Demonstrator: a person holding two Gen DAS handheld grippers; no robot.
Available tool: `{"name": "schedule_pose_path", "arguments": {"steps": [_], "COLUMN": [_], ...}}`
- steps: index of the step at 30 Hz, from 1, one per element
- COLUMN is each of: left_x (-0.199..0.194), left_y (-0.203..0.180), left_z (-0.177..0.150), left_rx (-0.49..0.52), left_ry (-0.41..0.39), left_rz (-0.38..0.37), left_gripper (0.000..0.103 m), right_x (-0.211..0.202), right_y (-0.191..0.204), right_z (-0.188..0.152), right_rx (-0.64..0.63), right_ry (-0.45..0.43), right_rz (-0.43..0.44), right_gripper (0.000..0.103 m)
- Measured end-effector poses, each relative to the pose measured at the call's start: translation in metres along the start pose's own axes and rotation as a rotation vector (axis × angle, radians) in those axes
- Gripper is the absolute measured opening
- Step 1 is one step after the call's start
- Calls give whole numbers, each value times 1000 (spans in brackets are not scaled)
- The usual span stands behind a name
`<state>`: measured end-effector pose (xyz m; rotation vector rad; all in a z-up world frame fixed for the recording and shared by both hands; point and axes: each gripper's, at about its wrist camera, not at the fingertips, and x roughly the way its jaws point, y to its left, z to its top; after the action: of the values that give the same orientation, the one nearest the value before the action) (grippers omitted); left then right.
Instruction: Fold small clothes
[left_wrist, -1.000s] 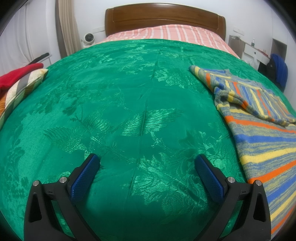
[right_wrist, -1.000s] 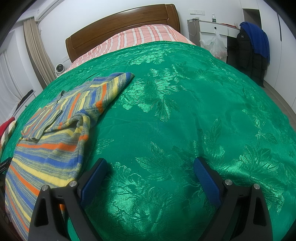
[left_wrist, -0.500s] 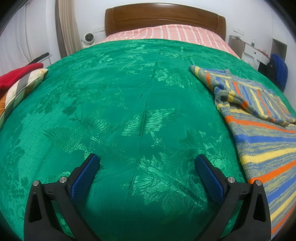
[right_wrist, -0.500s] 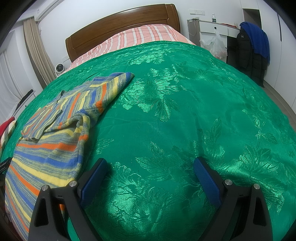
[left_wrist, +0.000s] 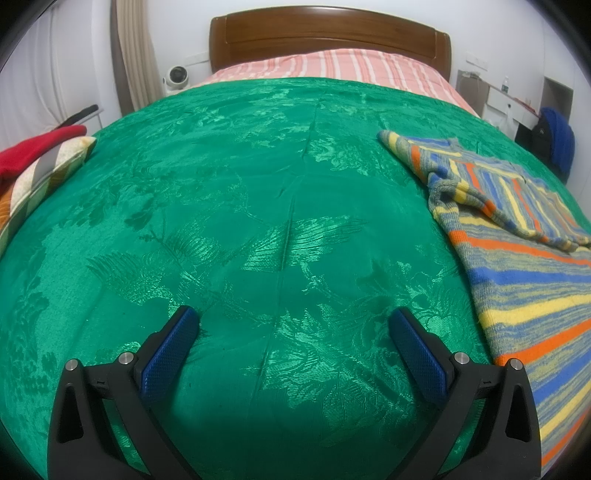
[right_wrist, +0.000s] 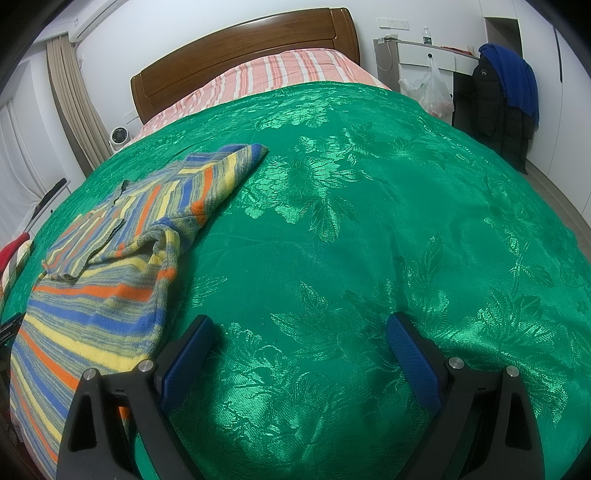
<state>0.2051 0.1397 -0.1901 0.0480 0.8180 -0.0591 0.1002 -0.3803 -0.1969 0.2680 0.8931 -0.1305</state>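
A small striped knit sweater (left_wrist: 517, 236), in blue, yellow, orange and grey, lies on the green bedspread (left_wrist: 258, 221). One sleeve is folded over its body. In the left wrist view it lies at the right. In the right wrist view the sweater (right_wrist: 110, 266) lies at the left. My left gripper (left_wrist: 293, 328) is open and empty over bare bedspread, left of the sweater. My right gripper (right_wrist: 299, 332) is open and empty, just right of the sweater's lower edge.
A wooden headboard (left_wrist: 328, 33) and a pink striped sheet (left_wrist: 332, 66) are at the far end. A red cloth on a striped pillow (left_wrist: 33, 162) lies at the left edge. A desk (right_wrist: 436, 55) and dark and blue jackets (right_wrist: 506, 99) stand beyond the right side.
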Motion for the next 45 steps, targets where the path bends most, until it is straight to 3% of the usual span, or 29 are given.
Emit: {"name": "schedule_pose_path", "arguments": {"steps": [20,23,25,28,34,40,45], "left_x": [-1,-11,-31,-69,-115,-133,-137], "left_y": [-1,1,5,9,0,-28,-46], "left_z": [4,8,7,-1,-35,-61,-70], "left_rx": [-2,6,2,0,-46,19,67], "left_ry": [15,75,92,76,137,154,169], "left_rz": [7,5,-36,-136,-277,-287,-285], "left_gripper": [103,102,102,102,102,102,102], "right_x": [1,-2,-12,-45,-108,-143,-152], "right_y": [1,1,0,0,-5,-20,-13], "right_z": [2,8,14,12,-22,-60,-80], "right_rx": [-7,-9,-3,-19,-80,14,4], "right_ry": [16,56,96,94,97,94,101], "right_rz": [-7,-1,2,74,122,148,148], "right_gripper": [95,95,94,94,94,94,94]}}
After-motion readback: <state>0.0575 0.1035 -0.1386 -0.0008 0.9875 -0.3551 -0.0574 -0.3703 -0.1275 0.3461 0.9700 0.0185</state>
